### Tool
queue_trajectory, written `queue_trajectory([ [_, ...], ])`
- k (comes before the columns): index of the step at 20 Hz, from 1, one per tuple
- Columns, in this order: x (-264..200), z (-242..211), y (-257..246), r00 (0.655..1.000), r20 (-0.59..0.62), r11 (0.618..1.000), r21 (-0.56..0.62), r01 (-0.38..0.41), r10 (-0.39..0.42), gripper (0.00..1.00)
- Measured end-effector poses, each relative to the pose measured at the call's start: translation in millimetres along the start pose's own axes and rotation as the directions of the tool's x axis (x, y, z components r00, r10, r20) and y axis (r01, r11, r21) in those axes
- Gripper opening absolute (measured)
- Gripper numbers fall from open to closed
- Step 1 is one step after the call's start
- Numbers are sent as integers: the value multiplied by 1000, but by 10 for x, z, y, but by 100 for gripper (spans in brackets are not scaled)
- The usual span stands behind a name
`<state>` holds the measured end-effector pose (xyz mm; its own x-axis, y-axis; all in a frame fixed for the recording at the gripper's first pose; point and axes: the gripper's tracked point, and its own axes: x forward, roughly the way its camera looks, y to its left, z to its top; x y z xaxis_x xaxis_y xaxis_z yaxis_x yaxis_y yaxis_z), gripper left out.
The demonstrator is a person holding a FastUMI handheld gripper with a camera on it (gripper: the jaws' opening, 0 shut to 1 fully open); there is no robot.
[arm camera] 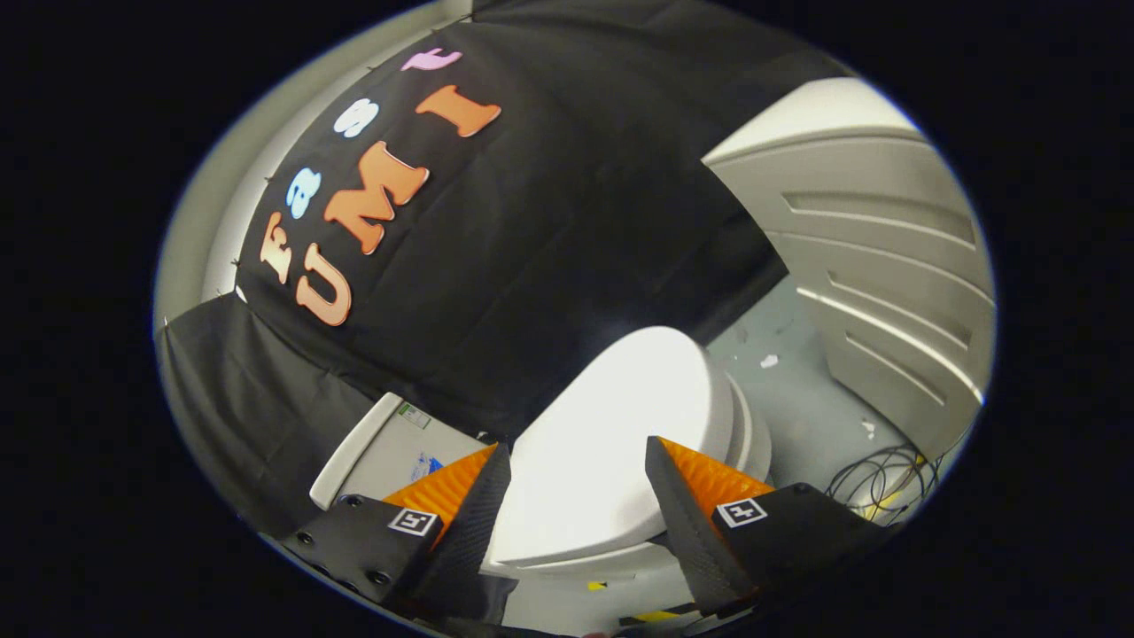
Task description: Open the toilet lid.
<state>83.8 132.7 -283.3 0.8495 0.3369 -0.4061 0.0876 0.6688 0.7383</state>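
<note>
One toilet [673,425], with one white lid [611,434], lying closed. One cistern [390,452] at its left, with two stickers on its face. One gripper [578,465], two fingers [469,514], spread apart either side of the lid's near edge, not pressing on it. One square marker on each finger mount, two total. One tangle of cable [886,483] on the floor at right.

1. Staged recording booth mocked up as a bathroom.
2. Black cloth wall [549,230] draped across centre and upper left.
3. White toilet [620,443] with tank [381,452], lower centre.
4. Bare grey floor [797,399] and loose cables [886,483], lower right.
5. Ribbed pale panel [886,257], upper right.
</note>
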Motion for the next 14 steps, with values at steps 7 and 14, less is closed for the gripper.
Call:
queue_trajectory([
  [7,-26,-610,-777,983,-126,980,126,152,-136,99],
  [14,18,-761,-1085,978,-162,912,367,184,-133,98],
])
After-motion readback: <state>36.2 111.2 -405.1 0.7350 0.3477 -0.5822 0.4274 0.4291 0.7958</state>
